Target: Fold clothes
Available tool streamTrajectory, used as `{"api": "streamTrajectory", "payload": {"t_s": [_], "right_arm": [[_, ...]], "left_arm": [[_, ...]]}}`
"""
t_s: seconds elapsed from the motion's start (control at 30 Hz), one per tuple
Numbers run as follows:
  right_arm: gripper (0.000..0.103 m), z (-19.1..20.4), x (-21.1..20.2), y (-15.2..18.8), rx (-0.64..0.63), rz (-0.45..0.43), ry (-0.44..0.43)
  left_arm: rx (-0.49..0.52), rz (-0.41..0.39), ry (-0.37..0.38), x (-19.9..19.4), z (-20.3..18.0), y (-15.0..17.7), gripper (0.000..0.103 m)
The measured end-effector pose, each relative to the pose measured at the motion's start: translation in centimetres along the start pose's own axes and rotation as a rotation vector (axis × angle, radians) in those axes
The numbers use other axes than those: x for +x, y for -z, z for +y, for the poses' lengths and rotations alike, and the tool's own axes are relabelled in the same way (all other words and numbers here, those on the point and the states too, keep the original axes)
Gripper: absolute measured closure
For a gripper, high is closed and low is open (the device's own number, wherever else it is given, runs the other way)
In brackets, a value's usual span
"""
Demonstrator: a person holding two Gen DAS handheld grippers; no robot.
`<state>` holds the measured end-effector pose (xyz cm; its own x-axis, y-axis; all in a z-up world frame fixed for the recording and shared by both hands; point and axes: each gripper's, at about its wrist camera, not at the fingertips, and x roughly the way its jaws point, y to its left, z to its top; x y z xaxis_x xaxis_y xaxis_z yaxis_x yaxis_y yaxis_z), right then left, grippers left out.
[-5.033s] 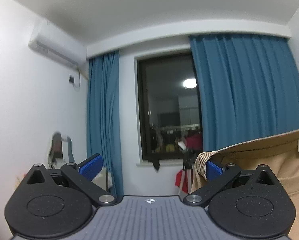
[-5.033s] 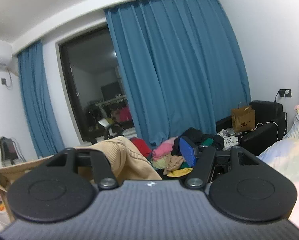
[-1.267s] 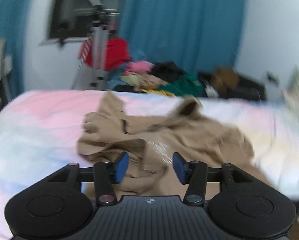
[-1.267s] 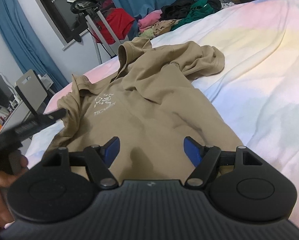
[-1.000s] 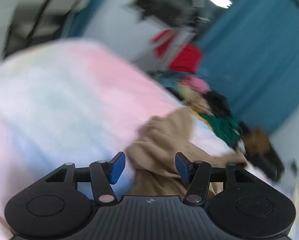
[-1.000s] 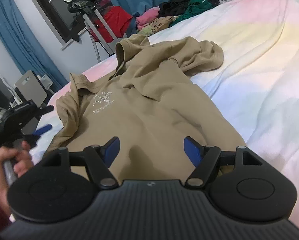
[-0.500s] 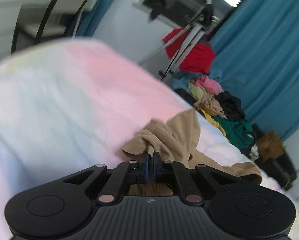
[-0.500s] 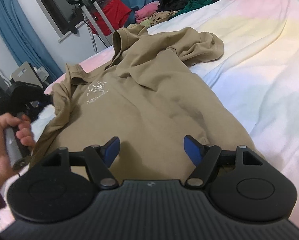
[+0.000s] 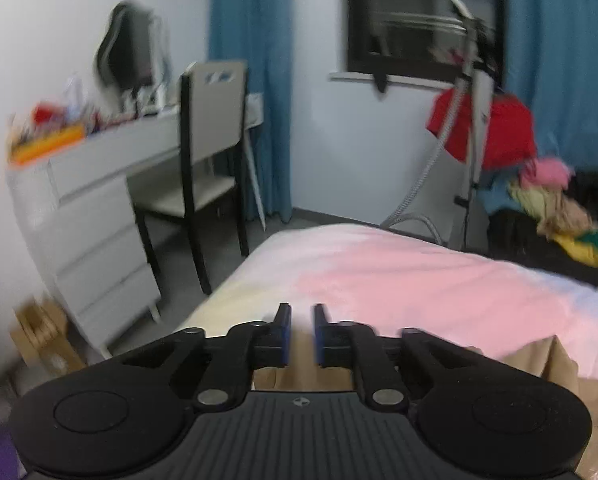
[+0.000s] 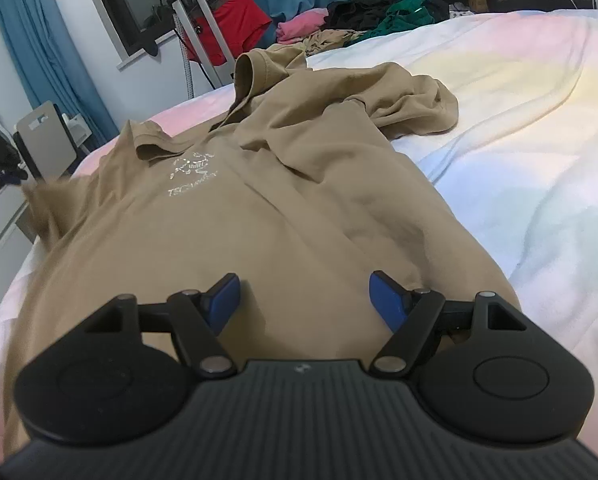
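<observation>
A tan hoodie (image 10: 267, 208) with a white chest logo lies spread on the bed, hood and one bunched sleeve at the far end. My right gripper (image 10: 303, 300) is open and hovers just above the hoodie's lower body. In the left wrist view my left gripper (image 9: 298, 334) has a narrow gap between its blue pads, and tan cloth (image 9: 299, 376) lies behind and under the fingers. A further part of the hoodie (image 9: 559, 368) shows at the lower right. The left gripper points toward the bed's corner.
The bed (image 9: 399, 272) has a pastel pink, yellow and blue sheet (image 10: 539, 140). A grey desk (image 9: 99, 184) and chair (image 9: 211, 152) stand left of the bed. A pile of clothes (image 10: 351, 16) and a stand with a red garment (image 9: 487, 128) are beyond the far edge.
My left gripper shut on the hoodie's left sleeve, swung left toward the desk, and its jaws now stand slightly apart. The left sleeve is pulled out sideways. My right gripper stayed open over the hem.
</observation>
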<state>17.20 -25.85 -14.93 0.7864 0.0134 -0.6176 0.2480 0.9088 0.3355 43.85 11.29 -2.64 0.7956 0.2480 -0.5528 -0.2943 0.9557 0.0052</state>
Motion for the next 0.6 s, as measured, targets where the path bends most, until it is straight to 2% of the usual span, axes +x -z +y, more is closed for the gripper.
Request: {"api": "streamTrajectory", "payload": {"t_s": [0.03, 0.1, 0.17, 0.23, 0.33, 0.43, 0.47, 0.57, 0.6], "right_arm": [[0.029, 0.1, 0.0, 0.0, -0.004, 0.000, 0.001], [0.029, 0.1, 0.0, 0.0, -0.006, -0.001, -0.001], [0.029, 0.0, 0.0, 0.0, -0.004, -0.001, -0.003], [0.029, 0.1, 0.0, 0.0, -0.003, -0.001, -0.003], [0.029, 0.2, 0.0, 0.0, -0.005, 0.000, -0.002], [0.029, 0.3, 0.0, 0.1, -0.012, 0.002, 0.001], [0.029, 0.4, 0.1, 0.1, -0.018, 0.003, 0.004], [0.029, 0.5, 0.1, 0.2, -0.032, 0.004, 0.011], [0.029, 0.6, 0.1, 0.2, -0.036, 0.005, 0.013]], "left_arm": [[-0.013, 0.011, 0.006, 0.0, 0.7, 0.7, 0.066], [-0.055, 0.034, 0.038, 0.0, 2.1, 2.3, 0.064], [-0.124, 0.051, 0.125, -0.7, 3.6, 3.8, 0.059], [-0.175, 0.068, 0.177, -1.0, 4.8, 5.4, 0.055], [-0.328, 0.140, 0.233, -1.3, 7.6, 8.4, 0.048], [-0.442, 0.188, 0.312, -1.4, 8.7, 9.9, 0.047], [-0.454, 0.195, 0.330, -1.3, 8.8, 10.2, 0.046], [-0.406, 0.226, 0.391, -0.9, 8.0, 10.1, 0.042], [-0.383, 0.232, 0.388, -0.9, 7.8, 10.2, 0.042]]}}
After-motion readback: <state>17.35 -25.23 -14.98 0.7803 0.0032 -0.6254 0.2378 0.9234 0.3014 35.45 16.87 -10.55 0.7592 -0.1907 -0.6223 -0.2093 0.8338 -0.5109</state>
